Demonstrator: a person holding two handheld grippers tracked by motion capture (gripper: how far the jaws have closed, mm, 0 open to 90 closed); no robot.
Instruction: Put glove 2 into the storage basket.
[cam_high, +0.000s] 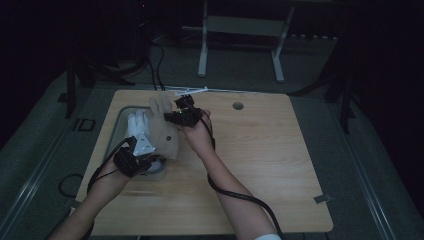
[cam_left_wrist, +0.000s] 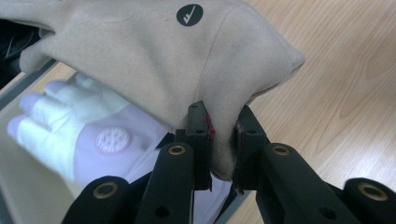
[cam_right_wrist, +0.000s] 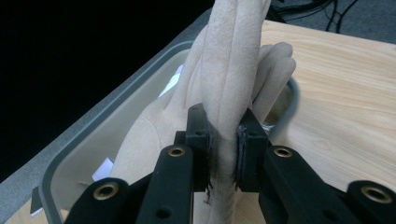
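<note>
Two grippers pinch one beige glove (cam_high: 162, 131), held up left of centre in the high view above a tray (cam_high: 118, 122). The left gripper (cam_left_wrist: 223, 137) clamps its cuff, the right gripper (cam_right_wrist: 223, 140) a finger. Soft, light and floppy; seams or cuff edge probably grip best.

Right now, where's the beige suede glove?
High view, left side: the beige suede glove hangs stretched between both grippers' jaws, above the grey plastic tray holding a white glove.
</note>
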